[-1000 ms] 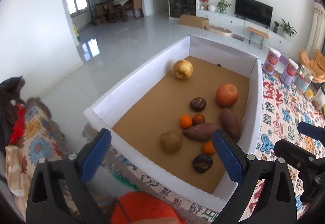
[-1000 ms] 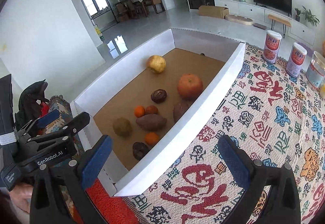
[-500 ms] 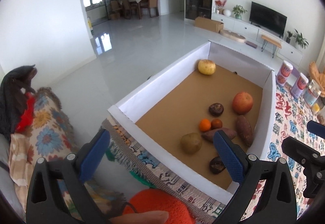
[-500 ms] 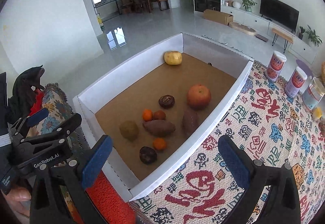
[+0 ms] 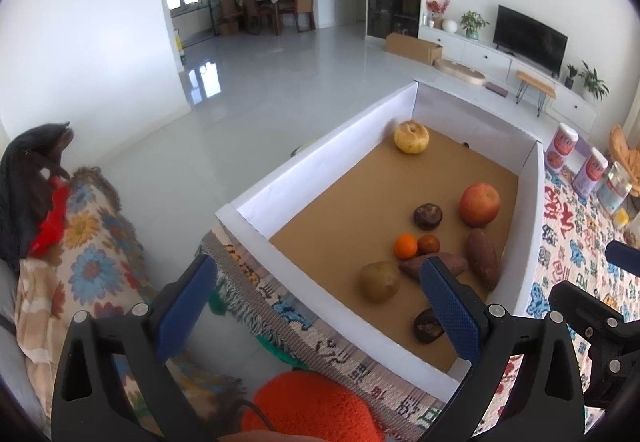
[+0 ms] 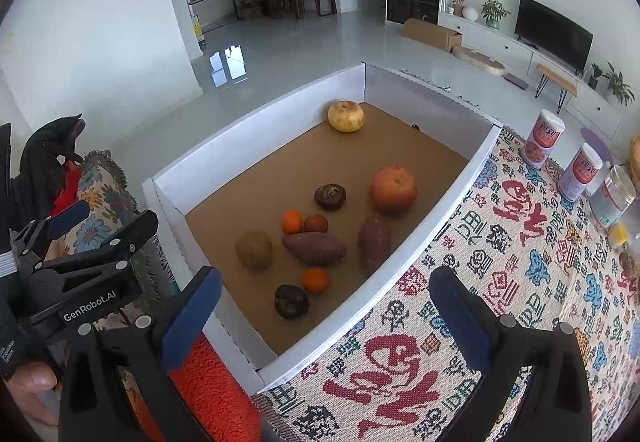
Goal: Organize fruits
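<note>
A white-walled cardboard box [image 6: 256, 129] [image 5: 320, 157] with a brown floor holds several fruits and vegetables: a yellow apple [image 6: 346, 116] at the far end, a red-orange apple [image 6: 393, 183], two sweet potatoes [image 6: 315, 248], small oranges [image 6: 291, 222], dark round fruits [image 6: 330, 196] and a brown pear [image 6: 253, 250]. My left gripper [image 5: 320, 302] is open and empty, held back above the box's near left corner. My right gripper [image 6: 320, 314] is open and empty above the box's near right wall.
The box rests on a patterned cloth [image 6: 520, 262]. Two pink-labelled cans [image 6: 540, 139] and a jar [image 6: 612, 197] stand at the far right. A floral cushion [image 5: 80, 242] lies to the left. An orange-red fuzzy sleeve [image 5: 312, 410] is below.
Both grippers have pulled back and risen from the box, so it appears smaller and farther. The fruits have not moved. Both grippers stay open.
</note>
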A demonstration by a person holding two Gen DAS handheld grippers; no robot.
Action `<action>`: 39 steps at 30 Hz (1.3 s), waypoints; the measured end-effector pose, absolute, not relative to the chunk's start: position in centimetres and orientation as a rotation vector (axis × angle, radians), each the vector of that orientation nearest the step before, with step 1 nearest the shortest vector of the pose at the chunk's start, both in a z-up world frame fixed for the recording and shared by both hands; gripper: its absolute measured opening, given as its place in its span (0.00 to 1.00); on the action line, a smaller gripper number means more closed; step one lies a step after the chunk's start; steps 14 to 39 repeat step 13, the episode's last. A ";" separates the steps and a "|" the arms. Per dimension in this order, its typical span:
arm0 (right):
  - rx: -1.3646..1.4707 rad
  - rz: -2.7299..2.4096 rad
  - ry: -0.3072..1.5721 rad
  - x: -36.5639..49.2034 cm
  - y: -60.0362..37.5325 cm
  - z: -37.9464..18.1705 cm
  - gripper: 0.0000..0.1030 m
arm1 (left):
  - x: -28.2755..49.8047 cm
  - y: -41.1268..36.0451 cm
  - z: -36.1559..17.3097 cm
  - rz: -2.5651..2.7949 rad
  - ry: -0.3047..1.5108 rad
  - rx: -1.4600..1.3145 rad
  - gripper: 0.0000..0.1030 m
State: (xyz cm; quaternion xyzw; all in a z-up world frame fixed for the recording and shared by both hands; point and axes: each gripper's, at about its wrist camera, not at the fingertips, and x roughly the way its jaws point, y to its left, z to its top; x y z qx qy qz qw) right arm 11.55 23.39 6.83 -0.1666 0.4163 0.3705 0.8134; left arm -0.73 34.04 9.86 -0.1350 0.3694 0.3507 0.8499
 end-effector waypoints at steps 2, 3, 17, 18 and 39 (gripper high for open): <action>-0.374 0.773 0.882 11.6 23.5 6.9 1.00 | -0.7 34.1 9.8 0.733 0.782 -0.290 0.99; -0.380 0.765 0.881 11.6 23.5 6.9 1.00 | -0.7 34.2 9.8 0.731 0.783 -0.292 0.99; -0.390 0.753 0.885 11.7 23.5 6.8 1.00 | -0.8 34.3 9.5 0.731 0.785 -0.306 0.99; -0.390 0.753 0.885 11.7 23.5 6.8 1.00 | -0.8 34.3 9.5 0.731 0.785 -0.306 0.99; -0.390 0.753 0.885 11.7 23.5 6.8 1.00 | -0.8 34.3 9.5 0.731 0.785 -0.306 0.99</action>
